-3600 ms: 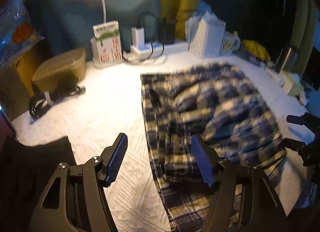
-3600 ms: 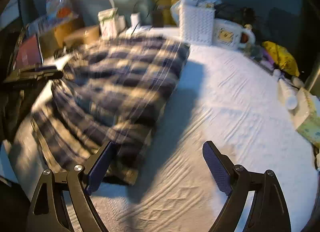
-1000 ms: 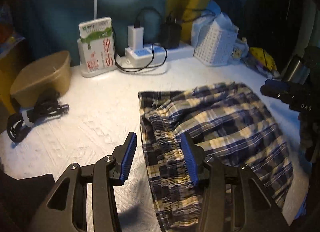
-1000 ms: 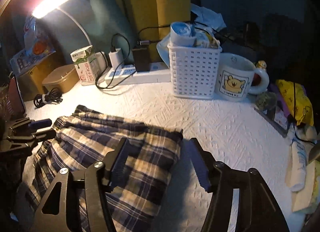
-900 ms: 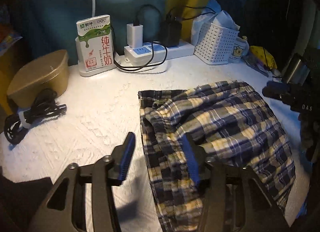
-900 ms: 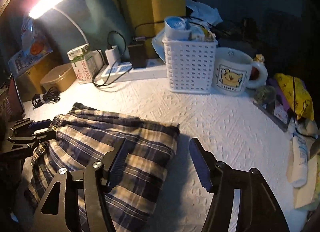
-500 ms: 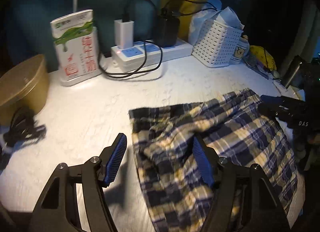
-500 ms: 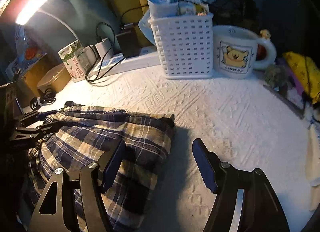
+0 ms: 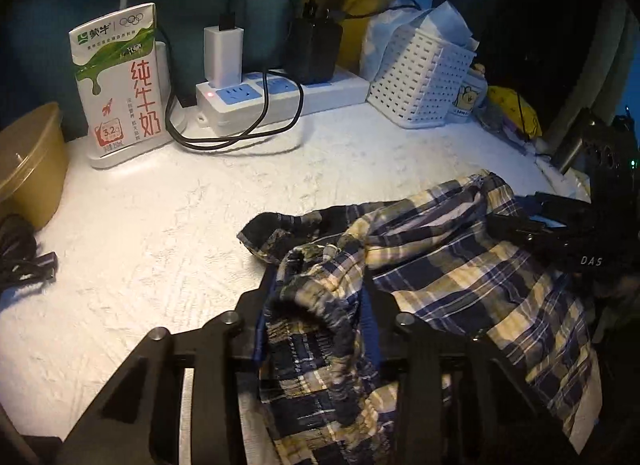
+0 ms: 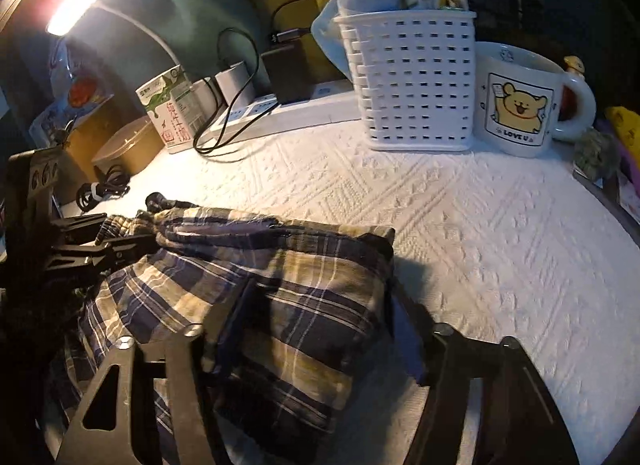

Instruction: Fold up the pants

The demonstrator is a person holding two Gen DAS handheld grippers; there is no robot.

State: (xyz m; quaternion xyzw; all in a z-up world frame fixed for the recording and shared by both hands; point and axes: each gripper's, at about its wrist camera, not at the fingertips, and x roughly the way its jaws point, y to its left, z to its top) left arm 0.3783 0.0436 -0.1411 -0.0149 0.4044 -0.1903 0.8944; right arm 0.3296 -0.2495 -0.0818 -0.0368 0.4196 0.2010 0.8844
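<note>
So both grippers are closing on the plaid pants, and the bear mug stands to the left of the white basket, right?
Not quite. In the right wrist view the bear mug stands to the right of the white basket, touching it. The rest holds: the left gripper and right gripper have just been closing, with the plaid pants between them.

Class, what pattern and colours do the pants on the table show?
The pants are plaid: navy, tan and white lines, clearest in the right wrist view.
</note>
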